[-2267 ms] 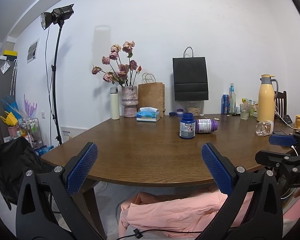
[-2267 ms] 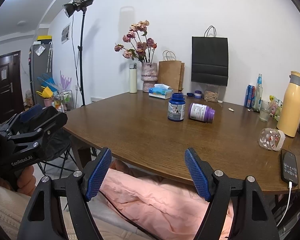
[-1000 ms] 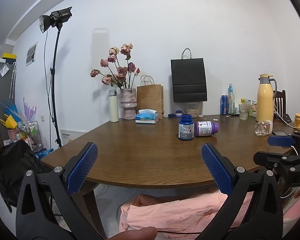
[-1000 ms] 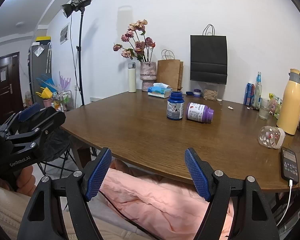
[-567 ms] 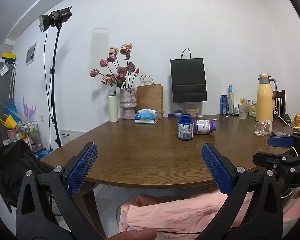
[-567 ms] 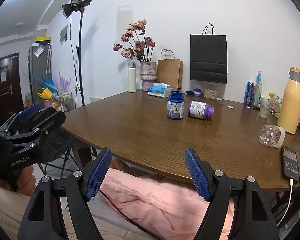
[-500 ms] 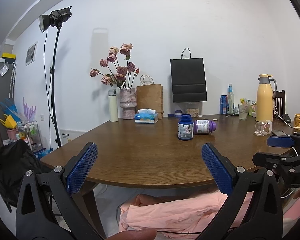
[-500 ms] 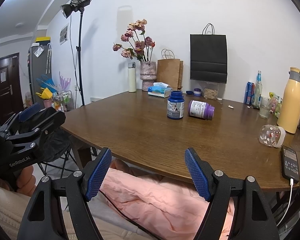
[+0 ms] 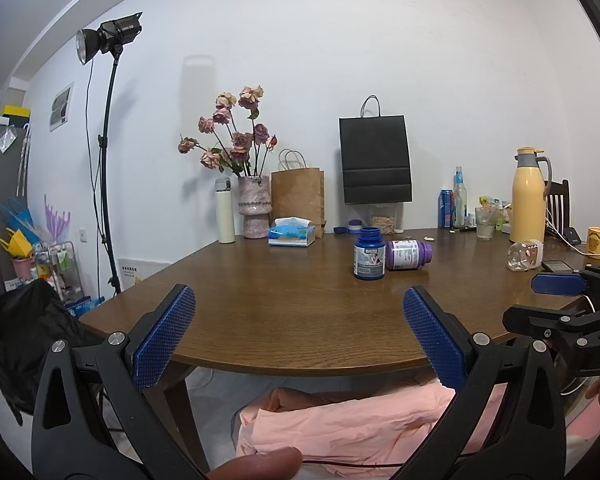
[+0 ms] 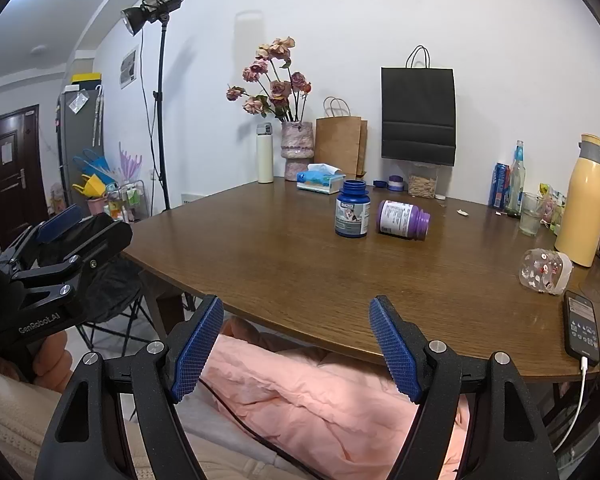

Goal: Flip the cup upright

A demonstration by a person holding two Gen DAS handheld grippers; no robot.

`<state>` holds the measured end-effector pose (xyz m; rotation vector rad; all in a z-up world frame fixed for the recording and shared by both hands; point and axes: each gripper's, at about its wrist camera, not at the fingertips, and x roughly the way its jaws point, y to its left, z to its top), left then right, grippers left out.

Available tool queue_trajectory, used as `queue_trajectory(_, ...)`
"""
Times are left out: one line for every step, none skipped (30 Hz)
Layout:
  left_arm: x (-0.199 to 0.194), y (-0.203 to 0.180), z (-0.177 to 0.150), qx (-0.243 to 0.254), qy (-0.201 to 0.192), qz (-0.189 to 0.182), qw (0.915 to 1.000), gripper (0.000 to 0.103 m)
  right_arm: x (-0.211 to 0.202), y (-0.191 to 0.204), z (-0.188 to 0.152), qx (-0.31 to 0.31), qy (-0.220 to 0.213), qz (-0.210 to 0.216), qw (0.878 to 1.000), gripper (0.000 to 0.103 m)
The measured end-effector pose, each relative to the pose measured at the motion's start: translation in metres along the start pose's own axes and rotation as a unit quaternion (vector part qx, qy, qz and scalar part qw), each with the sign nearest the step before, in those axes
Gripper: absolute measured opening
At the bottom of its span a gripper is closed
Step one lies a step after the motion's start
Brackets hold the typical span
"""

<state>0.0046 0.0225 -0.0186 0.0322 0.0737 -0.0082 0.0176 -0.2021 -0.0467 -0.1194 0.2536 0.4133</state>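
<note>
**Cup on its side near the yellow flask; both grippers wide apart and empty**

Landmark: the tall yellow thermos flask with a grey lid (image 10: 586, 200), standing on the round dark-brown wooden bench (image 10: 300, 268).

Task item: the small clear cup with a floral print and a white rim (image 10: 545, 271) lies on its side on the bench, just in front of the flask and apart from it. In the left wrist view the same cup (image 9: 525, 255) shows below and slightly right of the flask (image 9: 527, 202).

Left gripper (image 9: 298, 334): blue-padded fingers spread wide, nothing between them. It is held at the near edge of the bench, well apart from the flask and the cup.

Right gripper (image 10: 296, 346): fingers likewise spread wide and empty, at the near bench edge, well short of the cup.

Other items, placed against the flask:
- A black smartphone on a white cable (image 10: 582, 328) lies nearer the camera than the cup, at the bench edge.
- An upright dark-blue plastic bottle with a pet label (image 10: 352, 209) and a purple bottle lying on its side (image 10: 403, 220) sit side by side, well to the flask's left.
- A clear drinking glass (image 10: 530, 214) stands just left of the flask.

Pink fabric (image 10: 320, 400) shows beneath the bench edge.
</note>
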Motion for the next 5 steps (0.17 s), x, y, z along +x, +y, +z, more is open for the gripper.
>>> queue_trajectory(-0.0003,-0.0003,-0.0002,0.0,-0.001,0.001,1.0,0.103,0.0001,-0.0002,0.0001,0.001,0.0,0.0,1.0,0.08)
queue_trajectory(0.0,-0.0004,-0.0003,0.0,0.0,0.0,1.0,0.103,0.0,-0.0002,0.0,0.001,0.001,0.001,1.0,0.08)
queue_trajectory(0.0006,-0.0006,-0.0004,0.0,0.001,-0.002,1.0,0.103,-0.0006,0.0002,-0.0003,0.002,0.001,0.001,1.0,0.08)
queue_trajectory(0.0015,-0.001,-0.0005,0.0,0.002,-0.004,1.0,0.103,-0.0004,0.0001,-0.0001,0.002,0.001,0.001,1.0,0.08)
queue_trajectory(0.002,-0.0013,-0.0006,0.001,0.002,-0.006,1.0,0.103,0.0001,-0.0005,0.0,0.001,0.001,0.001,1.0,0.08)
